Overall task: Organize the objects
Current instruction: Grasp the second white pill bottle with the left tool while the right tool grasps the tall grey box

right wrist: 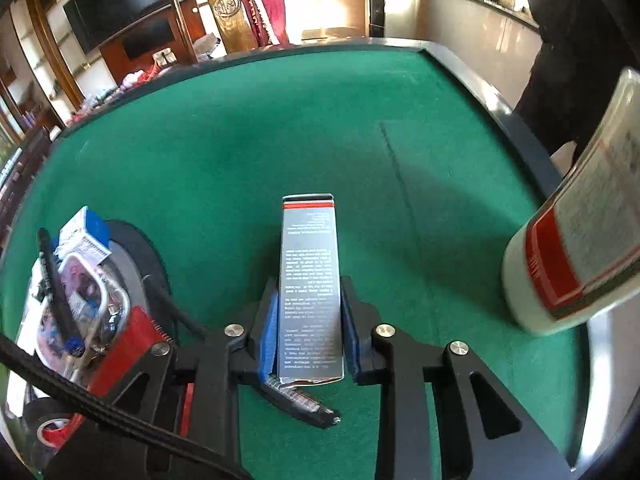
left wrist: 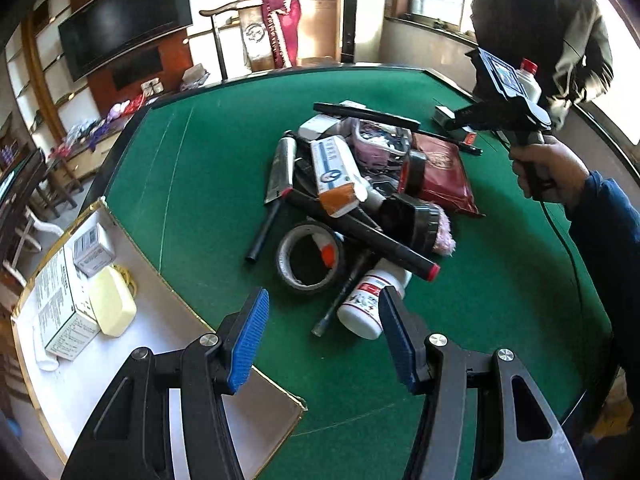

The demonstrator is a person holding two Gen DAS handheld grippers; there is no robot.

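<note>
The right gripper (right wrist: 308, 332) is clamped on a grey box (right wrist: 310, 280) over the green table (right wrist: 240, 140). The left gripper (left wrist: 322, 330) hangs with jaws apart, empty, near a white bottle (left wrist: 366, 304).

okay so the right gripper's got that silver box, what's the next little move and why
Probably lift the silver box clear of the green table. The right gripper has its blue fingers pressed on both sides of the box, so the grip looks set.

Pile of objects (left wrist: 360, 196) at table (left wrist: 192, 184) centre; tape roll (left wrist: 310, 258) at its near edge; tray (left wrist: 132, 356) left, holding boxes (left wrist: 64, 316); bottle (right wrist: 576, 240) on table's right edge.
</note>
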